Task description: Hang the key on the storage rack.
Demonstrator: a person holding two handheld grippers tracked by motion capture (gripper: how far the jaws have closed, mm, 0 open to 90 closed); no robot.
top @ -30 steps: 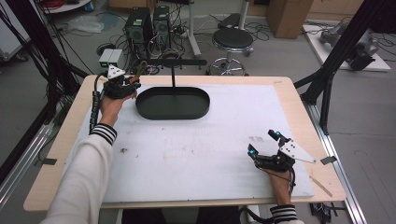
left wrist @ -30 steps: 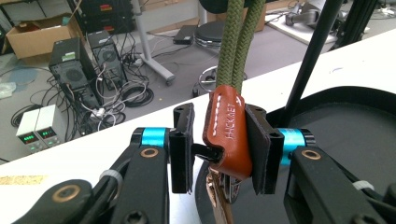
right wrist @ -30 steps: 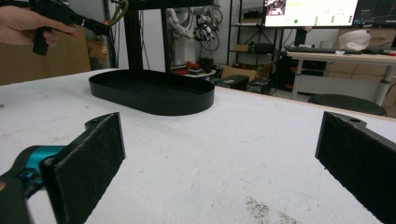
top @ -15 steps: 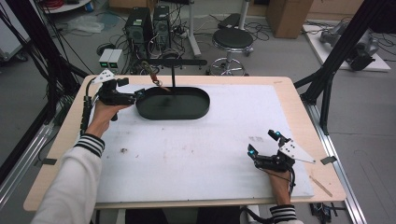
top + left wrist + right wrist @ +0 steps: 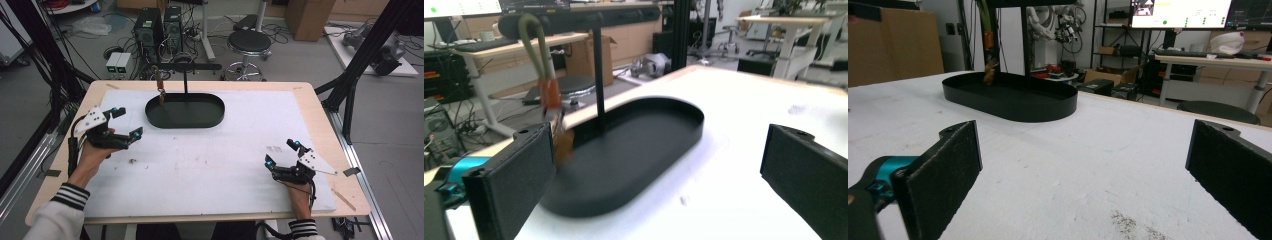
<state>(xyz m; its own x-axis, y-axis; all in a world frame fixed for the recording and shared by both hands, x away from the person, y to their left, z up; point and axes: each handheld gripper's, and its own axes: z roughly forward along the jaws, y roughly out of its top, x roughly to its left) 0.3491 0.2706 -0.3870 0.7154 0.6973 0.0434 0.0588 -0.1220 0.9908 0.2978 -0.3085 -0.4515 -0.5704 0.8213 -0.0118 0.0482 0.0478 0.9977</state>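
A black oval tray (image 5: 185, 111) lies at the table's far middle, with a T-shaped stand (image 5: 185, 80) rising from it. From the left end of its bar hangs an olive cord loop with an orange and brown pendant (image 5: 160, 86), also seen close up (image 5: 544, 65) over the tray (image 5: 639, 150). My left gripper (image 5: 128, 121) hovers left of and nearer than the tray. Its jaws have just opened and stand open, nothing between them. My right gripper (image 5: 280, 153) rests at the near right, open and empty, facing the tray (image 5: 1008, 102) from a distance.
A white mat (image 5: 210, 155) covers most of the wooden table (image 5: 320, 100). Small dark specks (image 5: 132, 161) lie on the mat near my left hand. Black frame posts (image 5: 350, 95) stand at the table's right and left edges.
My left gripper has drawn back from the bar's left end toward the near left of the table. The corded pendant now hangs free on the bar. The right gripper has not moved.
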